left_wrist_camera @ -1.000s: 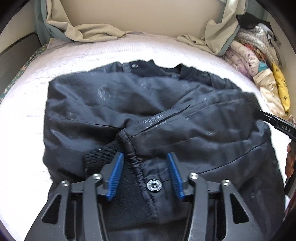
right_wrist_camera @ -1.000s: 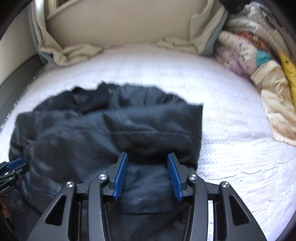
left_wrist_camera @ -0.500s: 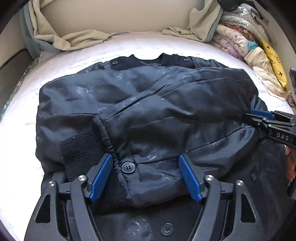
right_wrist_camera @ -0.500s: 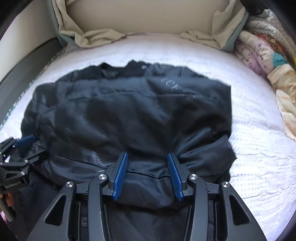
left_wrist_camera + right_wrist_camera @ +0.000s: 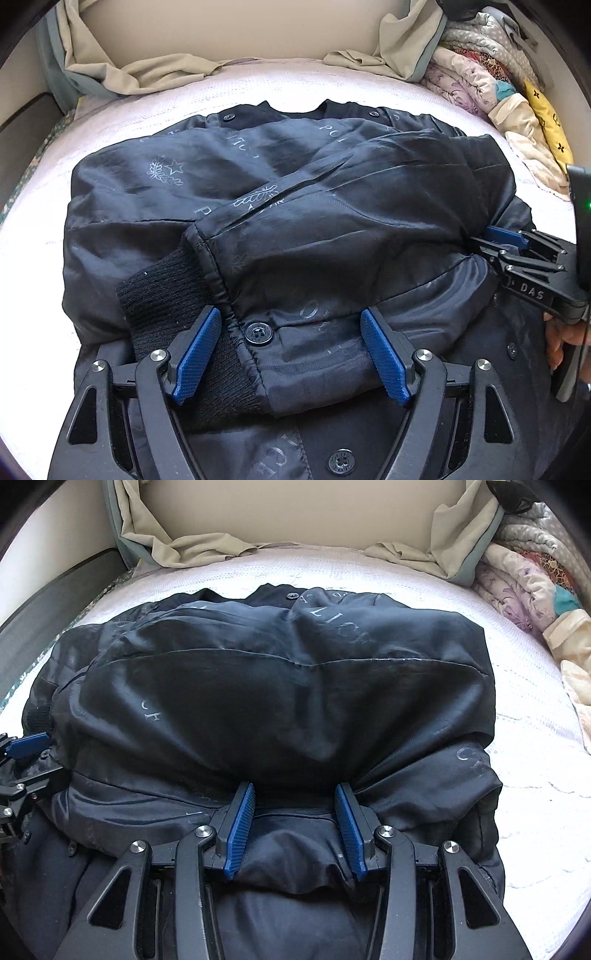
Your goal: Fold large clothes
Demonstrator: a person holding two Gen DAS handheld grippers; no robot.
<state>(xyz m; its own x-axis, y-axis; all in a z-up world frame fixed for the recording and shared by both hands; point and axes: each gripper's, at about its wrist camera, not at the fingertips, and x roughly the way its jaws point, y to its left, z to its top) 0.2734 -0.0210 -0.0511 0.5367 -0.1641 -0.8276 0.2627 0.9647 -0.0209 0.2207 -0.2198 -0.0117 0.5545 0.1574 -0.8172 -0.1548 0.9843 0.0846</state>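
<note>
Right now the left gripper (image 5: 290, 356) stands with jaws spread wide, released, straddling a sleeve end of the black jacket (image 5: 288, 206). Between the jaws: a sewn button (image 5: 259, 332) and the gathered seam. Just inside the left-hand jaw, the ribbed knit cuff (image 5: 166, 295) sticks out sideways.

Right gripper (image 5: 295, 827): jaws narrower, a ridge of jacket cloth bunched between the blue pads. Puckers in the fabric run toward the right-hand pad, so it reads as pinching the jacket, though the grip looks loose.

Outward from both jaws the jacket lies spread on the white bedspread (image 5: 535, 775), sleeve folded across the body, collar at the far edge. Beyond that, beige sheets (image 5: 147, 70) against the headboard; far right of the jaws, a heap of patterned bedding (image 5: 480, 74).

Handling, as a judgement: shell is smooth, shiny, likely slippery; lining makes it puffy and springy, so folds may creep open. Soft, not fragile, moderately heavy for cloth. Best holds look like the knit cuff, the hem band or a stitched seam, where the pads can bite; plain shell panels would probably slide out.
</note>
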